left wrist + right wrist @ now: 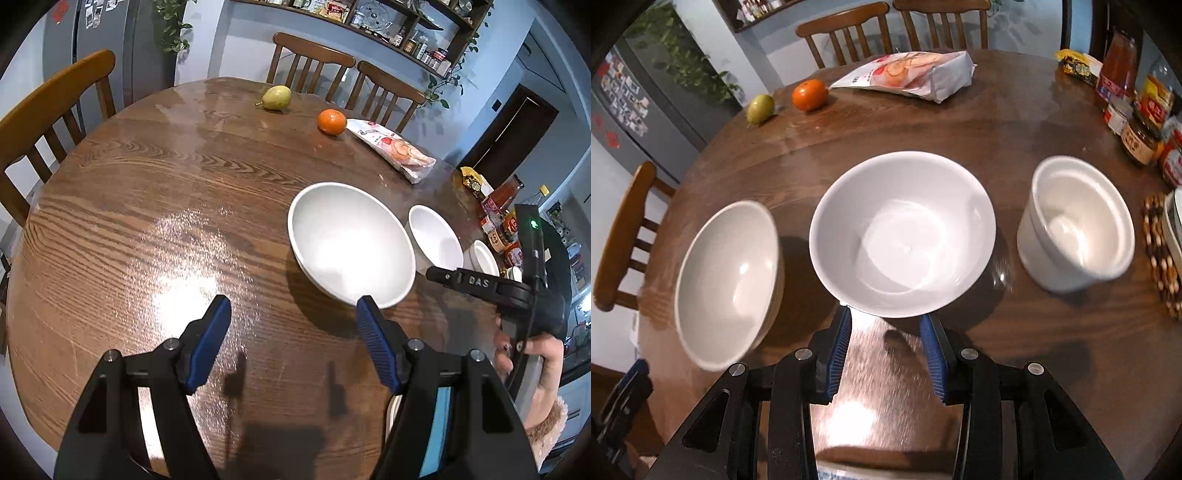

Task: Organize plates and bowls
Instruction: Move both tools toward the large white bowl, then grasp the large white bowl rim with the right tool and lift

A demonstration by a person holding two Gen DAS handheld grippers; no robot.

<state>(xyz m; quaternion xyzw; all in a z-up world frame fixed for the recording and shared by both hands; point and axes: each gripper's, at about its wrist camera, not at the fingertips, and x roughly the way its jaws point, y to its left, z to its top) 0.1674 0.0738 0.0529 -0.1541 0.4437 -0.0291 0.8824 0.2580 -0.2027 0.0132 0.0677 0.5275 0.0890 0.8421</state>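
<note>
Round wooden table (155,192) w/ three white dishes in a row; big bowl (349,243) on the left, mid bowl (903,232) centre, straight-sided cup (1076,225) on the right. Left gripper (293,306) hung over bare wood just beside the big bowl, jaws apart, nothing btwn them; right gripper (886,321) sat at the mid bowl's near rim, jaws part-way apart, empty. Pear (277,97), orange (332,121) & snack bag (391,147) lay at the far edge.
</note>
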